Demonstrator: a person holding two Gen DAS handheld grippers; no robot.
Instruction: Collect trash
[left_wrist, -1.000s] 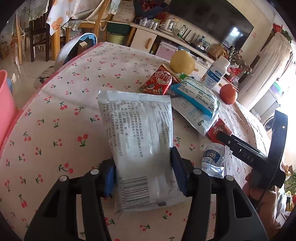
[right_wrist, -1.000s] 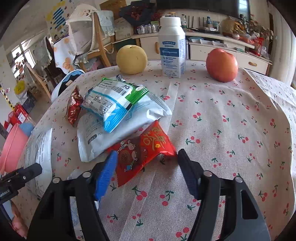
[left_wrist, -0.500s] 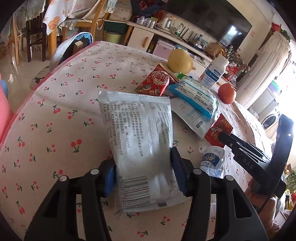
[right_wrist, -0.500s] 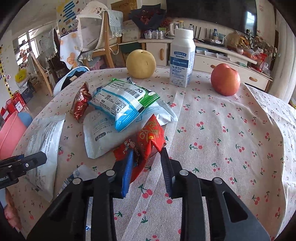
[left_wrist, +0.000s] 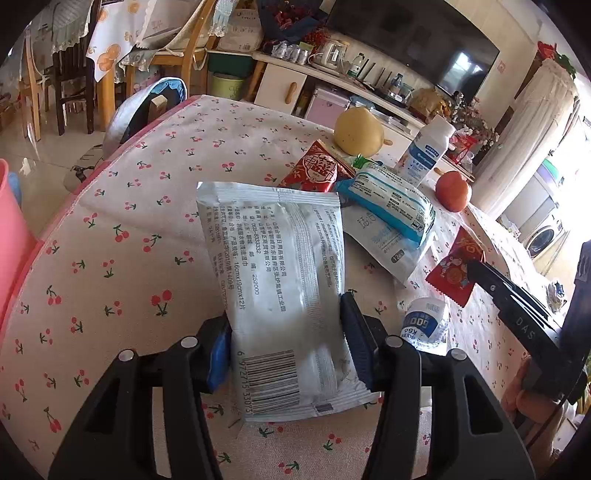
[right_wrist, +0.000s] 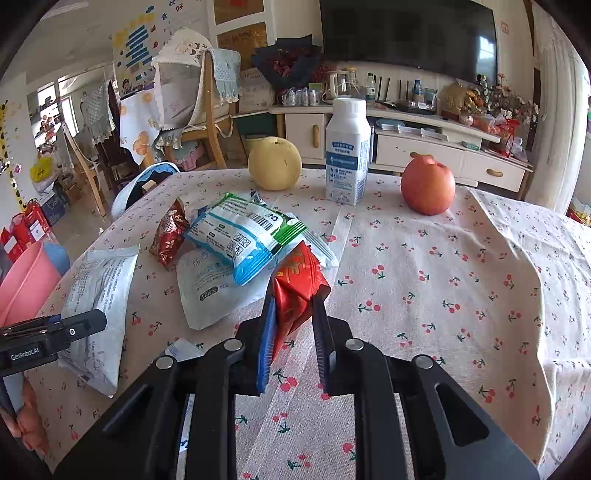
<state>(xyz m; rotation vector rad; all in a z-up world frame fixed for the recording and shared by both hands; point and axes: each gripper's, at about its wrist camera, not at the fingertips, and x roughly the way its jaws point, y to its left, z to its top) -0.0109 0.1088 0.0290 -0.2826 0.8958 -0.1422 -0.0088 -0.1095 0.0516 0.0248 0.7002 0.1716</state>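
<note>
Only the left wrist view shows the small crushed clear plastic bottle with a blue label on the cherry-print table. The left gripper jaws pinch the white flat wipes pouch by its near end. The right gripper jaws are pressed on the red foil wrapper, just before two stacked pouches. Farther stand one white bottle and two fruits.

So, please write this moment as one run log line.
left gripper: shut on white wipes pack | right gripper: shut on red packet | remaining on table: blue-green pack, flat white pack
</note>
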